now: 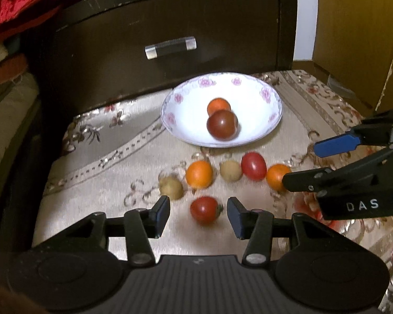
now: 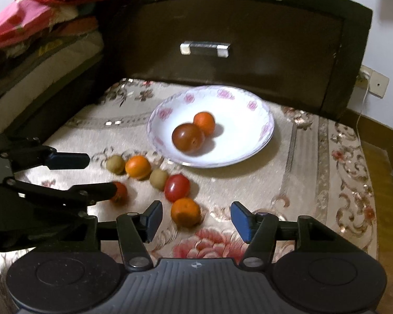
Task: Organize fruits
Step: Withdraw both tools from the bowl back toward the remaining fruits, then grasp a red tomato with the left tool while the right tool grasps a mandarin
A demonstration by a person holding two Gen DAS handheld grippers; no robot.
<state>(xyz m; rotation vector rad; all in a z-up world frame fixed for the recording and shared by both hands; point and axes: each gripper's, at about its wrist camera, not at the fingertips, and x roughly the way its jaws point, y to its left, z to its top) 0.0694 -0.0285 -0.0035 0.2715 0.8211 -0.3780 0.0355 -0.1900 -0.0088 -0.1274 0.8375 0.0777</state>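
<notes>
**Both grippers lowered over the loose fruit, jaws apart and empty**

A white floral bowl [image 1: 271, 104] is set on an embroidered cloth [image 1: 91, 157], just in front of a dark drawer front [image 1: 170, 26] with a clear handle [image 1: 170, 48]. Two fruits are seen inside the bowl: a dark red tomato [image 1: 222, 125] nearer its front rim and a small orange fruit [image 1: 218, 106] touching it from behind.

In front of the bowl, six fruits are left on the cloth. A loose row is formed by a tan fruit [image 1: 171, 188], an orange fruit [image 1: 199, 174], a second tan fruit [image 1: 230, 170], a red tomato [image 1: 253, 166] and a further orange fruit [image 1: 276, 176]. A stemmed red tomato [image 1: 204, 209] lies apart, farther from the bowl than the row.

The left gripper [image 1: 198, 216] is held tilted downward toward the cloth, its blue-padded fingers [image 1: 163, 212] spread to either side of the stemmed tomato; no pad is seen pressing on it. The right gripper [image 2: 196, 221] is angled down likewise, on the row's far end from the left one. Its jaws stand apart, and the end orange fruit [image 2: 185, 212] lies between them, nearer the left finger, without visible contact. Nothing is clamped by either gripper.
</notes>
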